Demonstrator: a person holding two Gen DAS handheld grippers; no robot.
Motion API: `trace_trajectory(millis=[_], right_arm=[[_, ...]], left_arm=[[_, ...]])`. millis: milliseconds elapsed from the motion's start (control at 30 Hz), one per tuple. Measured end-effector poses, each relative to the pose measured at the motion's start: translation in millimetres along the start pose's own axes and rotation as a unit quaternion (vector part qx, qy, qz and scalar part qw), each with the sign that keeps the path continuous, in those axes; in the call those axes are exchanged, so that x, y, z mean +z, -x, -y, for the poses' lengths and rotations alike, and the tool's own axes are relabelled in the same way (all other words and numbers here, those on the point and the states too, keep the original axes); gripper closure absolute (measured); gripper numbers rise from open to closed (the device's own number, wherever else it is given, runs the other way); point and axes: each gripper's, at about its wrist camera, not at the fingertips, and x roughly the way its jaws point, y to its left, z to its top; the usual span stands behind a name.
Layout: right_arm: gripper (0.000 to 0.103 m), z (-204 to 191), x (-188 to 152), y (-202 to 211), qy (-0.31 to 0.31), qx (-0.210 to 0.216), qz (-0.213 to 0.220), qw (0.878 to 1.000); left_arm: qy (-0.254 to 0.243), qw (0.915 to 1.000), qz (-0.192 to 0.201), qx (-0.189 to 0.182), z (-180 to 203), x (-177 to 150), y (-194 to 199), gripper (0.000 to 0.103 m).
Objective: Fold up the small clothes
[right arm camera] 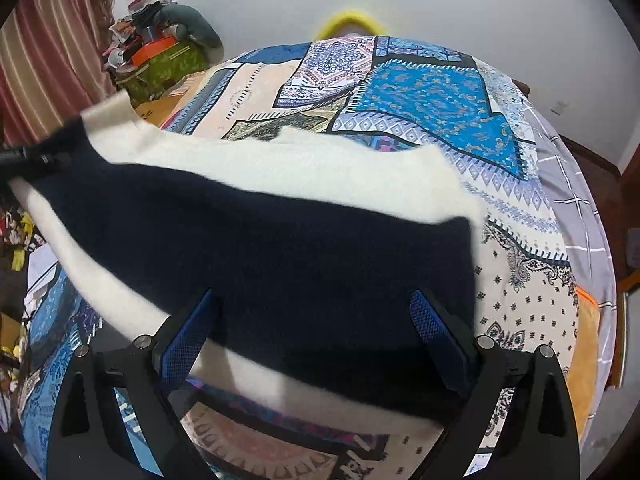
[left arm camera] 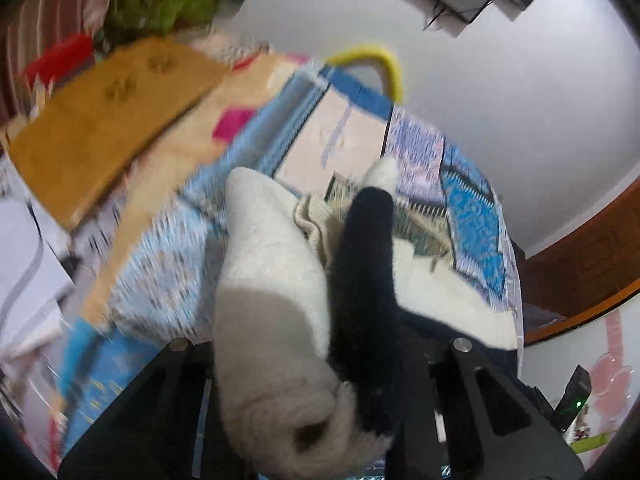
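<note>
A small cream and navy sweater (right arm camera: 280,248) lies spread across the bed, its navy band nearest me. My right gripper (right arm camera: 312,320) stands open just over that band, its blue pads (right arm camera: 188,336) wide apart and not pressing the cloth. At the far left of the right wrist view, my left gripper (right arm camera: 28,156) holds up one end of the sweater. In the left wrist view the sweater (left arm camera: 272,264) is bunched into a cream and navy fold between the jaws of my left gripper (left arm camera: 320,320), shut on it. The cloth hides the fingertips.
A patchwork bedspread (right arm camera: 420,100) in blue, cream and black covers the bed. A mustard cloth (left arm camera: 100,128) lies at its left. Behind it are a cluttered green bag (right arm camera: 160,60) and a striped curtain (right arm camera: 48,40). A grey checked sheet (right arm camera: 572,184) runs along the right edge.
</note>
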Motion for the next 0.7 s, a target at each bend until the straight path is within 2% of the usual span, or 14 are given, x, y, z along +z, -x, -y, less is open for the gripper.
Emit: trace_trajectory(millis=[100,233,333,533,700], right_arm=[[0.008,0.1,-0.5,6.5,0.004,0.008,0.008,1.000],[0.008,-6.0,1.2,14.5,0.017,-0.002,0.019,1.000],[0.008,-2.5,-1.2,15.8,0.010,0.006,0.019,1.000],[0.008,15.5,-12.1,0.2,-0.025,0.017,-0.007,1.000],[0.008,19.6,-19.0,-8.6,-0.041,0.029,-0.019,0.999]], left_arm=[[-0.006,0.9997,0.024,0.006,7.4,20.8,18.7,0.081],[-0.016,0.9981,0.057,0.019,19.7,37.3,38.0,0.082],[-0.036,0.9960,0.076,0.028,36.4,44.5,44.8,0.082],[-0.118,0.9907,0.057,0.035,96.3,24.3,26.0,0.082],[-0.142,0.9894,0.025,-0.009,148.8,6.5,6.4,0.082]])
